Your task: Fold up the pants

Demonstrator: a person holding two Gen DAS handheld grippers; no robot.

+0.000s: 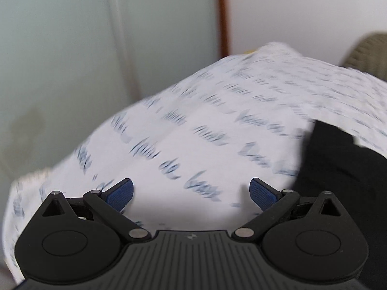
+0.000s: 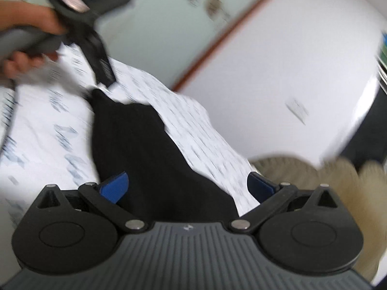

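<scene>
The black pants (image 2: pixel 150 149) lie bunched on a white bed sheet (image 2: pixel 43 125) printed with blue marks. My right gripper (image 2: pixel 187 183) hovers just over their near end, open wide, its blue pads (image 2: pixel 116 186) apart and nothing pinched between them. In the left wrist view my left gripper (image 1: pixel 191 188) is open over bare sheet (image 1: pixel 193 120), with the pants (image 1: pixel 338 164) off to its right. From the right wrist view, a hand (image 2: pixel 29 21) holds the left gripper (image 2: pixel 105 77) near the far tip of the pants. Both views are motion-blurred.
A beige fluffy item (image 2: pixel 314 176) lies at the right edge of the bed, also seen as a beige item (image 1: pixel 370 53) at far right. Pale green and white walls meet at a brown strip (image 1: pixel 223 17) behind the bed.
</scene>
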